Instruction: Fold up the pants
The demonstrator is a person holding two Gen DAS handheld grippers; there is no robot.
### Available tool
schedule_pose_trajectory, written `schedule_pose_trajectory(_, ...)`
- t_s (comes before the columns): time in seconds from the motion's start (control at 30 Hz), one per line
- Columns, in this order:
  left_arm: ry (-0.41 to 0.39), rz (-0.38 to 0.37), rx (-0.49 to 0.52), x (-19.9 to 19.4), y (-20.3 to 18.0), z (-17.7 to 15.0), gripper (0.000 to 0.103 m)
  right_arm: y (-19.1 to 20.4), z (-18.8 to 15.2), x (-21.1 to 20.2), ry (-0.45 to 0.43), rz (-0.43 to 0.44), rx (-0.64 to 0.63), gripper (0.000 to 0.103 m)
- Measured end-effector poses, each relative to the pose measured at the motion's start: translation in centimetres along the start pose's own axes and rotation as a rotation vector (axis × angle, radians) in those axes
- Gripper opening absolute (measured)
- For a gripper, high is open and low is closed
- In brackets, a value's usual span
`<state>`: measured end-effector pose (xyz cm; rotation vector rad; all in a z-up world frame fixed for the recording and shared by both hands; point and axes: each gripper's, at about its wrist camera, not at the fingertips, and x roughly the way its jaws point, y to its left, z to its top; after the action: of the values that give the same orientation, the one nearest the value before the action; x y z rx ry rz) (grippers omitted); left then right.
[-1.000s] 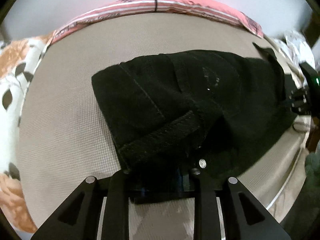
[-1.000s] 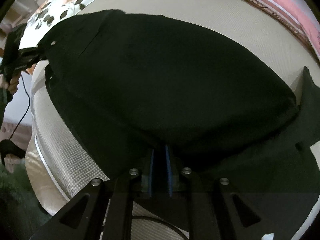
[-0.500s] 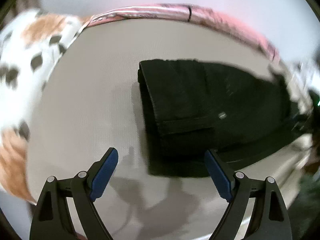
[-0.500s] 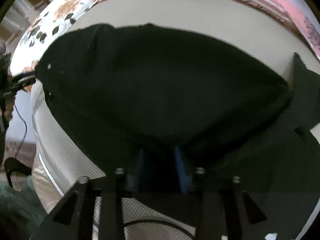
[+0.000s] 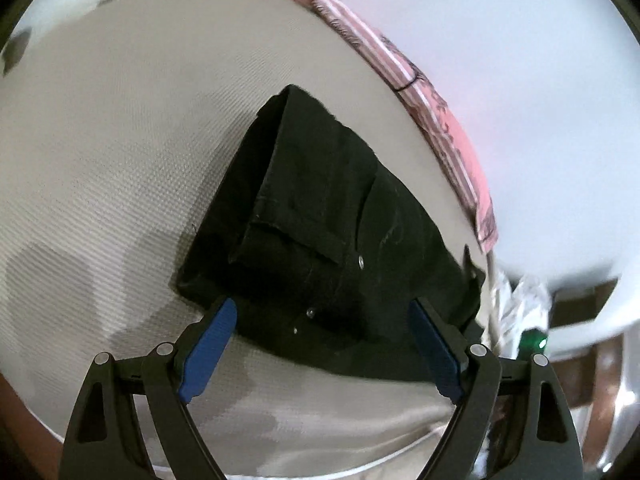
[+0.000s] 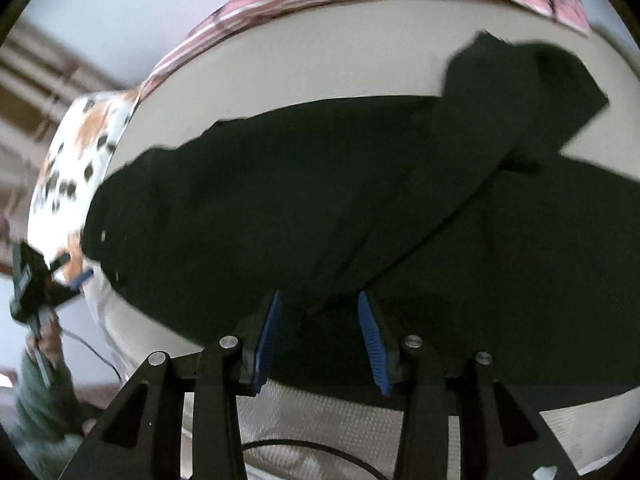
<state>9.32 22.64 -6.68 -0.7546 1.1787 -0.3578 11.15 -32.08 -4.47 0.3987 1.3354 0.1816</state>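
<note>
The black pants (image 5: 320,216) lie folded lengthwise on a beige mattress (image 5: 100,152). In the left wrist view their waistband end with metal rivets faces me. My left gripper (image 5: 320,320) is open wide and empty, just short of that end. In the right wrist view the pants (image 6: 320,200) spread across the bed, with a leg end (image 6: 532,92) bent over at the far right. My right gripper (image 6: 318,308) stands half open over the near edge of the fabric; the fabric lies between the blue pads (image 6: 370,336), which do not pinch it.
A pink striped cloth (image 5: 436,108) runs along the far bed edge by a white wall. A floral pillow (image 6: 76,156) lies at the left. The left gripper and hand (image 6: 36,280) show at the bed's left edge. A cable (image 6: 312,446) runs below my right gripper.
Both grippers have let go of the pants. The left opened first and pulled back and turned; the right has now opened partway. The pants have dropped flat onto the mattress.
</note>
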Motion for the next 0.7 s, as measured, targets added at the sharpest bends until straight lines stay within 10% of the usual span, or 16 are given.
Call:
schedule_pose_trajectory(0.4,-0.037,0.120,-0.113,1.5,0.7,1.5,0.050,-1.1,2.0,2.5,-0.005,-0.212,0.098,0.033)
schedule_pose_trajectory(0.7,-0.025,0.150,-0.068,2.4,0.0,2.4,0.024,-0.3,1.5,0.8,-0.036,-0.241,0.107,0.009)
